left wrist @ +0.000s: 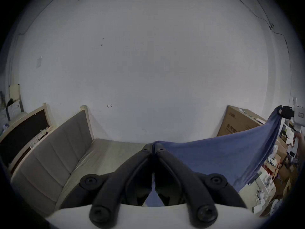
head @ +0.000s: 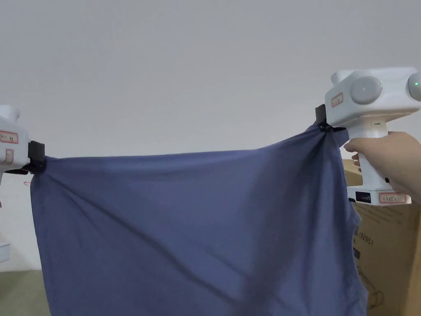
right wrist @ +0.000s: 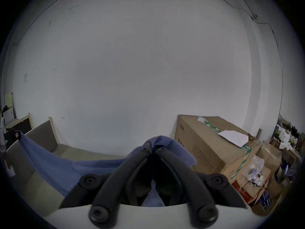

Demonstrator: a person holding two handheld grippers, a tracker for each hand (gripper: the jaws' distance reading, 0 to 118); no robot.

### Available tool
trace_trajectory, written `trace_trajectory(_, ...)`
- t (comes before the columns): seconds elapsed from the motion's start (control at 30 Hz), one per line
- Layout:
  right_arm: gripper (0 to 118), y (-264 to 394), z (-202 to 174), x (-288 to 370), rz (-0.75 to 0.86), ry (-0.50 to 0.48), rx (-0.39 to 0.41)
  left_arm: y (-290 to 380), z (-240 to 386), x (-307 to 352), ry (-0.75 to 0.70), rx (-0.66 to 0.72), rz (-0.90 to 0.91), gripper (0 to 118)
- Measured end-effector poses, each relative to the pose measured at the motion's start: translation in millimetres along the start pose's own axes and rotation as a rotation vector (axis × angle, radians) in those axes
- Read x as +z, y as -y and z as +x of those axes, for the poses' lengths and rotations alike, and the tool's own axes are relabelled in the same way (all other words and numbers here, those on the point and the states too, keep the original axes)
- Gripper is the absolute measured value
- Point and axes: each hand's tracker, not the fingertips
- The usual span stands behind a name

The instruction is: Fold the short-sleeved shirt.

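So that the shirt (head: 197, 230) hangs flat for folding, my left gripper (head: 37, 164) and right gripper (head: 322, 125) each clamp a top corner, stretched apart.

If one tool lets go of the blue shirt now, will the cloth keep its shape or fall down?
Probably it falls: the blue shirt sags between the left tool and right tool, so it looks floppy. Diagonal creases suggest thin, light fabric that swings toward the remaining grip.

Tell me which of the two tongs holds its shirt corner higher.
The right tongs: their corner of the blue shirt sits higher than the left tongs' corner.
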Motion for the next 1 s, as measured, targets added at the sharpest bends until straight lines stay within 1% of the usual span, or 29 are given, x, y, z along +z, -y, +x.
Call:
trace_trajectory(0.13, 1, -4.6, -8.5, -16.9, 0.036, 0.0, 0.007, 1.3, 1.2, -19.8, -0.04, -0.012, 0.038, 0)
trace_trajectory(0.2, 1, -1.7, -12.0, -26.8, 0.034, -0.018, 0.021, 5.4, 2.6, -27.7, -0.066, -0.033, 0.064, 0)
trace_trajectory(0.33, 1, 35.8, -18.8, -51.6, -0.019, -0.033, 0.062, 29.8, -1.2, -50.5, -0.084, -0.019, 0.029, 0)
trace_trajectory(0.37, 1, 54.5, -19.6, -59.3, -0.058, -0.037, 0.07, 43.5, -3.0, -57.1, -0.08, -0.013, -0.004, 0)
trace_trajectory(0.47, 1, 125.4, -19.9, -78.1, -0.175, -0.047, 0.06, 98.6, -6.9, -73.7, -0.069, -0.016, -0.131, 0)
trace_trajectory(0.5, 1, 155.1, -18.9, -81.8, -0.217, -0.067, 0.042, 121.9, -8.5, -78.6, -0.063, -0.021, -0.179, 0)
trace_trajectory(0.53, 1, 184.4, -18.6, -81.1, -0.263, -0.067, 0.019, 144.6, -9.9, -80.2, -0.05, -0.017, -0.221, 0)
trace_trajectory(0.6, 1, 253.7, -14.6, -79.4, -0.385, -0.121, -0.048, 200.3, -14.5, -78.4, -0.018, 0.012, -0.326, 0)
trace_trajectory(0.67, 1, 322.2, -10.4, -72.8, -0.503, -0.141, -0.067, 253.3, -19.4, -73.0, -0.008, 0.035, -0.445, 0)
trace_trajectory(0.73, 1, 383.4, -6.5, -53.3, -0.627, -0.164, -0.06, 303.9, -24.0, -60.2, 0.013, 0.04, -0.565, 0)
trace_trajectory(0.8, 1, 440.2, -2.8, -17.5, -0.738, -0.195, -0.073, 352.0, -28.3, -34.8, 0.037, 0.004, -0.654, 0)
trace_trajectory(0.87, 1, 479.6, 5.4, 17.9, -0.81, -0.205, -0.067, 390.0, -36.7, -10.3, 0.061, -0.033, -0.726, 0)
trace_trajectory(0.93, 1, 508.4, 15.3, 56.8, -0.865, -0.24, -0.099, 420.6, -46.9, 16.7, 0.069, -0.046, -0.783, 0)
trace_trajectory(1.0, 1, 531.7, 27.4, 95.8, -0.919, -0.244, -0.084, 447.7, -54.1, 51.3, 0.073, -0.058, -0.83, 0)
